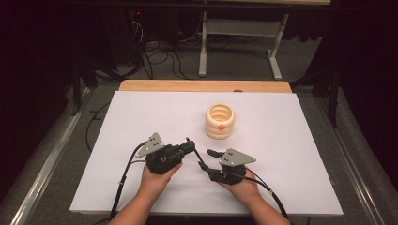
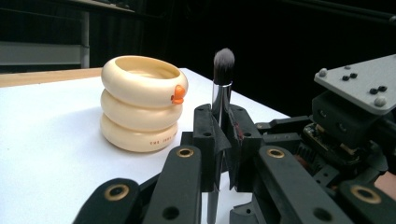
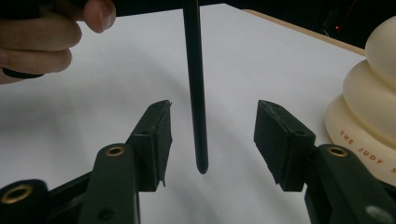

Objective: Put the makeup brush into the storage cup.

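Here the left gripper (image 2: 222,135) has its jaws clamped together on a makeup brush (image 2: 223,70), gripping the silver ferrule just below the dark bristle tuft, which stands up above the pads. The brush's black handle (image 3: 195,84) hangs down between the pads of the right gripper (image 3: 212,140), whose jaws stand apart on either side of it without touching it. In the high view both grippers sit over the white tabletop (image 1: 281,140) near its front edge, the left gripper (image 1: 190,145) and the right gripper (image 1: 206,159) tip to tip just left of the middle, each held in a hand. A cream holder of three stacked rings (image 1: 219,121) with a small orange beak stands upright near the centre of the tabletop, toward the far edge, well apart from the grippers. Its mouth is open upward.
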`<state>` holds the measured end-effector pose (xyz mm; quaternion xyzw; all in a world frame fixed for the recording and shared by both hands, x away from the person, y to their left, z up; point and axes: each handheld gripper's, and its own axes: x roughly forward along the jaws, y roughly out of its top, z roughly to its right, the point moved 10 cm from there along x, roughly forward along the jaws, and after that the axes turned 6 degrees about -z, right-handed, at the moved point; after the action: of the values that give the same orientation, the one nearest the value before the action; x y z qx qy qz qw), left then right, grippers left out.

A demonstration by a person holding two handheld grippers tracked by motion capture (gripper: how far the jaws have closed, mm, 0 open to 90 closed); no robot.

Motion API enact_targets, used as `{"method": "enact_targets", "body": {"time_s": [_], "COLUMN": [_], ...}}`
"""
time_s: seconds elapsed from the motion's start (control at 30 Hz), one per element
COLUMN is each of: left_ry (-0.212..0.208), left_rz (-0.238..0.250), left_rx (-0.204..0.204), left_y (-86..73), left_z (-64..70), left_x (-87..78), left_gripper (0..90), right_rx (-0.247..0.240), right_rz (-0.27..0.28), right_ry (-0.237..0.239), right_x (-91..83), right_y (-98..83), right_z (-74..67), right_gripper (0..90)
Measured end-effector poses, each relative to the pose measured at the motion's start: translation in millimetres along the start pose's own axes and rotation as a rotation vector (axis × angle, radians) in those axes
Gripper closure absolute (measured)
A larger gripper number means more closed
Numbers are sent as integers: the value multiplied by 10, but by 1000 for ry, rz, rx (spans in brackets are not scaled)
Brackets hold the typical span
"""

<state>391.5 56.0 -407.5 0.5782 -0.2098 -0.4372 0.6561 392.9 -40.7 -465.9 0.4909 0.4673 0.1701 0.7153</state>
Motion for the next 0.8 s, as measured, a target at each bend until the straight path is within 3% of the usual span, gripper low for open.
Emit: {"method": "enact_targets", "body": {"time_s": [0.4,0.63,0.8], "left_ry": [27,27,26], "left_rz": [-53,-59,-65], "left_rx": [47,56,65], "left_y": [-40,-39,-44], "left_z": [56,85,112], "left_x": [48,59,69], "left_gripper": [836,836,836], "right_rx": [26,16,-6], "right_rz": [32,47,59], "right_ry": [-10,-22,-16], "right_x": [-61,-72,-76], "right_y": [116,174,217], "right_z": [-7,-37,-78], "right_gripper": [432,488,579]}}
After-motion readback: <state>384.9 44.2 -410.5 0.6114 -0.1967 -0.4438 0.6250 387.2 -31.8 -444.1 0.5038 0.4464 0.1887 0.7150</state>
